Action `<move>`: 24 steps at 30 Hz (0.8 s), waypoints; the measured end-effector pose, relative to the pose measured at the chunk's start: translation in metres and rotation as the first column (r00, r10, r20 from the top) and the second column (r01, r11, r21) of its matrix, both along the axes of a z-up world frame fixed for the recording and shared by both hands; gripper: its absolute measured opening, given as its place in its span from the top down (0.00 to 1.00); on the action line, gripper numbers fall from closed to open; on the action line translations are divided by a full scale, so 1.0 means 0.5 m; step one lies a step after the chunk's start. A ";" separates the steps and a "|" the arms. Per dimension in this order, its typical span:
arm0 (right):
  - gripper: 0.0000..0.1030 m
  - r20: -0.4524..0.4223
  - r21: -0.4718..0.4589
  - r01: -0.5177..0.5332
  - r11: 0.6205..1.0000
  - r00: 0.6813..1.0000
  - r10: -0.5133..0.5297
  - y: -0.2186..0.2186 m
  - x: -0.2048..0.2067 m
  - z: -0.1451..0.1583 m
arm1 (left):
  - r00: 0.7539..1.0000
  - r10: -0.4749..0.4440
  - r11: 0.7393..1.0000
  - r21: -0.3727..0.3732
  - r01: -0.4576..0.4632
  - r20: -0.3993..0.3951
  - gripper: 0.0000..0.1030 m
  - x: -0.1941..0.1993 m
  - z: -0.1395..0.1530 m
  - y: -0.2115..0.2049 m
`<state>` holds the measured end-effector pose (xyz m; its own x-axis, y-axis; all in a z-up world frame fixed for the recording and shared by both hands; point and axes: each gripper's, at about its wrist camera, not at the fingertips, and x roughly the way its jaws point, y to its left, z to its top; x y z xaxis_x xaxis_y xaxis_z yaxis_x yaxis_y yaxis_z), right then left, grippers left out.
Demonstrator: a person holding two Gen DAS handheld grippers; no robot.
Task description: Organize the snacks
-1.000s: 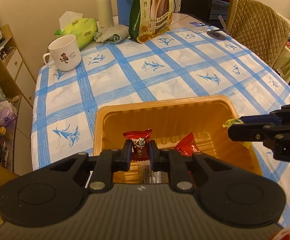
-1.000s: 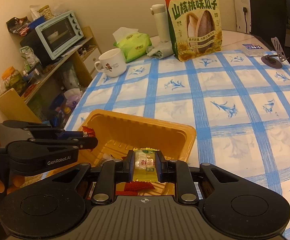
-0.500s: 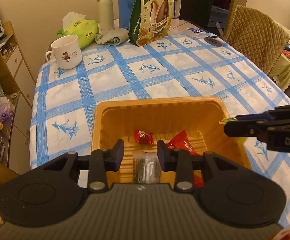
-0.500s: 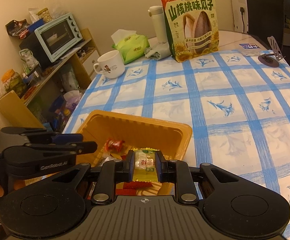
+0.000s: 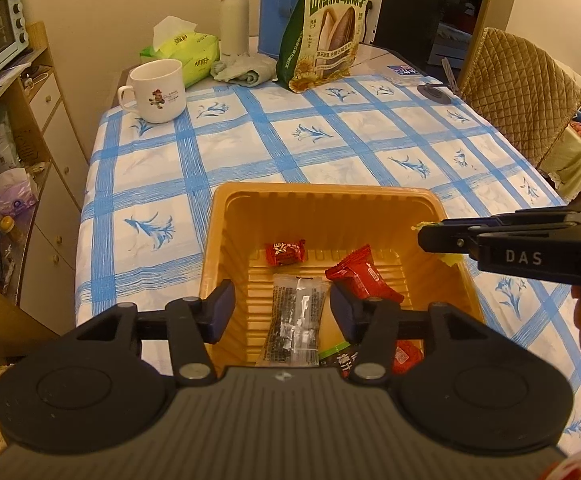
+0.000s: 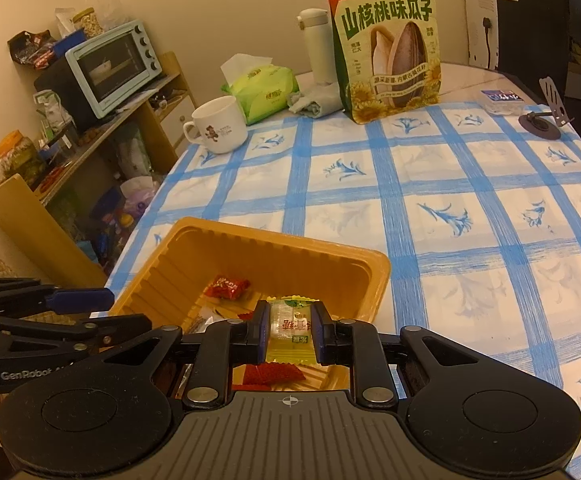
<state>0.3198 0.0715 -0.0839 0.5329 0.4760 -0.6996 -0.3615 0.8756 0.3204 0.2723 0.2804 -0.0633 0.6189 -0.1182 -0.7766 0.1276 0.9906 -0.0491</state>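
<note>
The left gripper point(image 5: 281, 312) has spread wide, dropping the small red-wrapped candy point(image 5: 285, 253) into the orange plastic tray point(image 5: 322, 196); the right gripper point(image 6: 290, 334) clamps a yellow-wrapped candy point(image 6: 290, 330).

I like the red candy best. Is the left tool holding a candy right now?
No, the left tool is open with nothing between its fingers; the small red candy lies loose in the orange tray.

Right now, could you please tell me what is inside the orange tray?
The orange tray holds a small red candy, a red packet and a clear sachet. The left tool hides more wrappers.
</note>
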 end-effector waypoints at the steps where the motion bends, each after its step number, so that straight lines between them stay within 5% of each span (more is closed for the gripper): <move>1: 0.78 0.002 -0.003 0.002 1.000 1.000 -0.002 0.003 0.002 -0.001 | 1.000 0.003 1.000 -0.001 -0.003 0.003 0.51 -0.001 0.002 0.001; 10: 0.78 0.040 -0.029 0.033 0.999 0.999 -0.032 0.021 0.015 0.000 | 1.000 0.022 1.000 -0.003 -0.022 0.014 0.40 -0.012 0.014 0.011; 14: 0.42 0.053 0.003 0.056 0.998 0.997 -0.056 0.009 0.006 0.007 | 0.999 0.029 1.000 -0.004 -0.028 0.015 0.37 -0.025 0.019 0.013; 19: 0.38 0.025 0.035 0.061 0.998 0.998 -0.062 -0.009 -0.017 0.023 | 0.999 0.040 0.999 -0.008 -0.040 0.013 0.33 -0.049 0.025 0.012; 24: 0.24 0.026 0.049 0.057 0.997 0.998 -0.058 -0.029 -0.068 0.042 | 0.999 0.050 0.999 -0.019 -0.050 0.009 0.33 -0.081 0.035 0.009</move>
